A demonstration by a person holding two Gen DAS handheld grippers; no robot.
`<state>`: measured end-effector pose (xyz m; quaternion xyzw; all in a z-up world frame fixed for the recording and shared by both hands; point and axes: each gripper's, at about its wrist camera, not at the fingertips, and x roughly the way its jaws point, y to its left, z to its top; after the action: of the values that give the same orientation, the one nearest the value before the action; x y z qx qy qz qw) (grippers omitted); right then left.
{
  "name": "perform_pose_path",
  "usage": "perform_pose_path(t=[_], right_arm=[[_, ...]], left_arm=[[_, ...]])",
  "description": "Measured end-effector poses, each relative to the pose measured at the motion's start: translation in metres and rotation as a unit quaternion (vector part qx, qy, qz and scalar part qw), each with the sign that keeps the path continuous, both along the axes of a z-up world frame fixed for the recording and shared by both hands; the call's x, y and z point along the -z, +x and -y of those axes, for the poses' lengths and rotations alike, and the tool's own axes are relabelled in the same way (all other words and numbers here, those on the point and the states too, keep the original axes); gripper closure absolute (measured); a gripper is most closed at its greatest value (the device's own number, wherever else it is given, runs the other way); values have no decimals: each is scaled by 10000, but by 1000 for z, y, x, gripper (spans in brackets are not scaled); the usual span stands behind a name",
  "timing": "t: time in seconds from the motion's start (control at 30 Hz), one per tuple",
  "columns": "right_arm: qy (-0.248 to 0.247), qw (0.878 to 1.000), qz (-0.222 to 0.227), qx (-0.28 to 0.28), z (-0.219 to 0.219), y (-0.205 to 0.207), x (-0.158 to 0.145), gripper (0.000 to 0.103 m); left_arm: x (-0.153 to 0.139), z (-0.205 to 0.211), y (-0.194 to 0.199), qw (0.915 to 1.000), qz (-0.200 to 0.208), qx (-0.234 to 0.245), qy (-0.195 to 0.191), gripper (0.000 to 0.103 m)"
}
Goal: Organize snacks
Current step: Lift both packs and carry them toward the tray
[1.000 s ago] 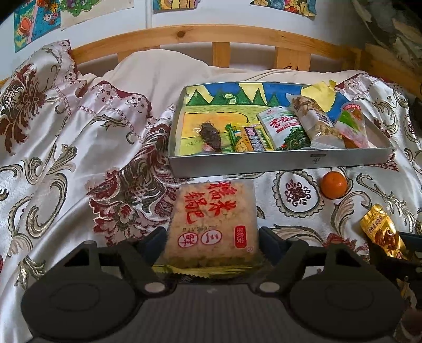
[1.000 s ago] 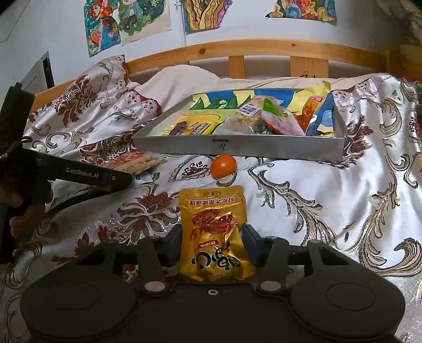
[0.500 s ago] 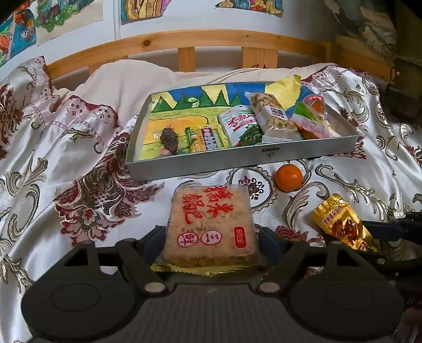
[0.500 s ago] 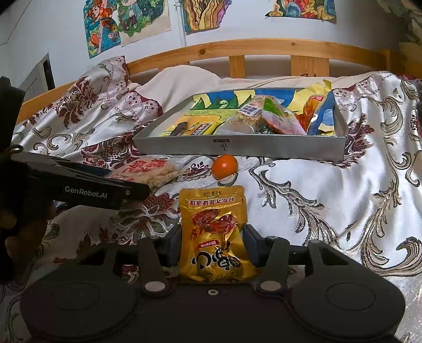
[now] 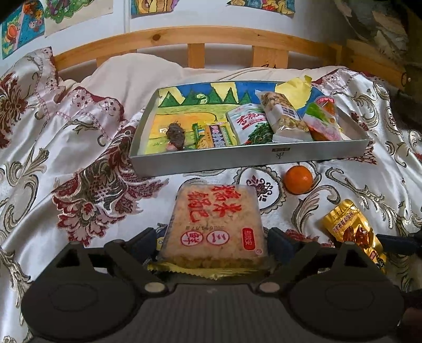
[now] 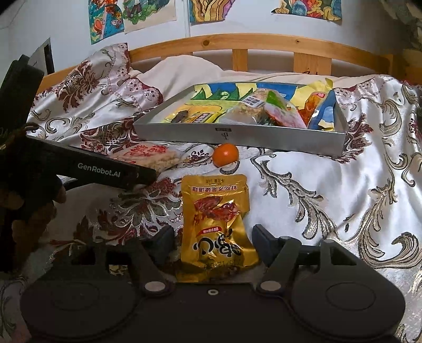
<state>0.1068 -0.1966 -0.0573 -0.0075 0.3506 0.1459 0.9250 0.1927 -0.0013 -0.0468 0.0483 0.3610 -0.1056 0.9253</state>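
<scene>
My left gripper (image 5: 212, 241) is shut on a square rice cracker pack (image 5: 215, 221) with red characters, held above the bedspread in front of the silver tray (image 5: 237, 158). My right gripper (image 6: 213, 245) is shut on a gold snack pouch (image 6: 217, 227); the pouch also shows in the left wrist view (image 5: 353, 232). The tray (image 6: 237, 137) holds several snack packs (image 5: 284, 118) on a painted picture. An orange (image 5: 298, 179) lies on the bedspread just in front of the tray, also seen in the right wrist view (image 6: 225, 154). The left gripper's finger (image 6: 105, 171) and cracker pack (image 6: 150, 155) show at left there.
The bed is covered by a floral satin bedspread (image 5: 79, 158) with a white pillow (image 5: 158, 76) behind the tray. A wooden headboard (image 5: 197, 39) runs along the back under drawings on the wall (image 6: 132, 15).
The left gripper with the cracker pack has swung right and forward, then back left a little; the tray shifted in its view. The right gripper and pouch have hardly moved.
</scene>
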Motion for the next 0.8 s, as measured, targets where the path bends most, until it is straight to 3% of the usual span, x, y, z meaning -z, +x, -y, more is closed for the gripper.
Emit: perform_pose_path(t=[0.2,0.8], right_arm=[[-108,9999,33,90,-1,0,1,45],[-295,9993,247,4,-7,-3,-2,53]], left_arm=[[0,3,0,9999,23,121,0,20],[-2,7,-5,9999,77,84,38,26]])
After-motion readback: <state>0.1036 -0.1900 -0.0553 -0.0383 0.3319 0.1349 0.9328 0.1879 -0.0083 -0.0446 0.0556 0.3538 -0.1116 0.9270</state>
